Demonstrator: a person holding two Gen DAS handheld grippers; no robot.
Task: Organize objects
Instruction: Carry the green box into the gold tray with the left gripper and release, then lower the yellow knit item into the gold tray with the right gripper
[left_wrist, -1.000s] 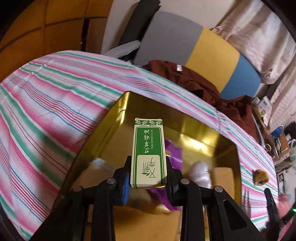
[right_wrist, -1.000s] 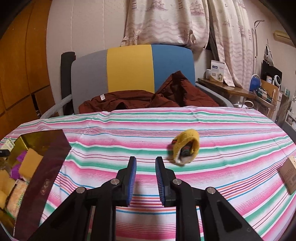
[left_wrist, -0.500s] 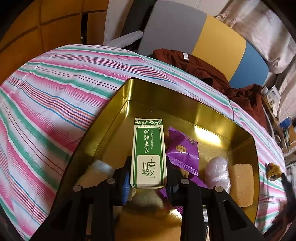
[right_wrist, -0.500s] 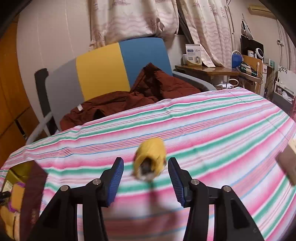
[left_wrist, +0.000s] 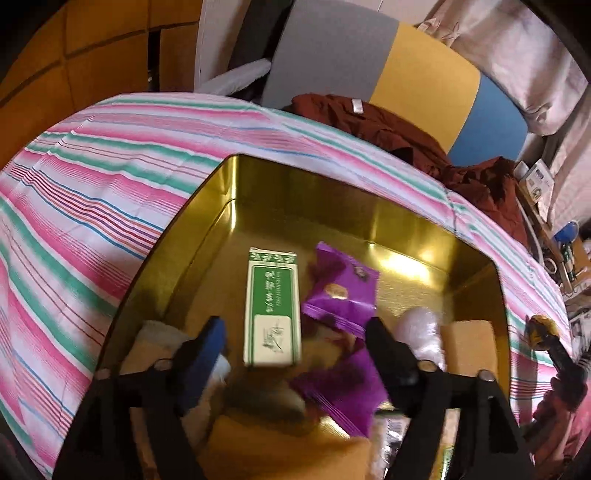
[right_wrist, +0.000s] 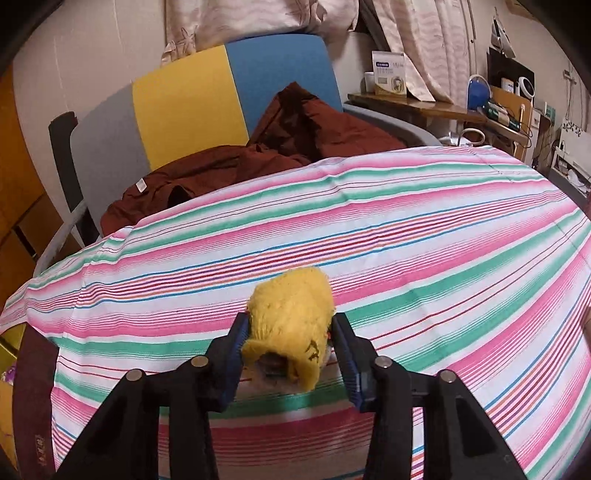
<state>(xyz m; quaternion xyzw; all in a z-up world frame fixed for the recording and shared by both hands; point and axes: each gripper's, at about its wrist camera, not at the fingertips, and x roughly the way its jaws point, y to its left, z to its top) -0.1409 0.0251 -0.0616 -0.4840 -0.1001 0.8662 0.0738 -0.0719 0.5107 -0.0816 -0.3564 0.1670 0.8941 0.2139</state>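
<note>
Only the left wrist view looks into the gold tin (left_wrist: 369, 206), where the left gripper (left_wrist: 295, 341), its jaws just sprung wide, hangs over the green box (left_wrist: 272, 306) lying free on the tin's floor beside a purple packet (left_wrist: 341, 291). Only the right wrist view shows, well outside the tin on the striped cloth (right_wrist: 406, 229), the right gripper (right_wrist: 290, 349), jaws just closing, pressing both sides of the yellow knitted roll (right_wrist: 291, 314).
</note>
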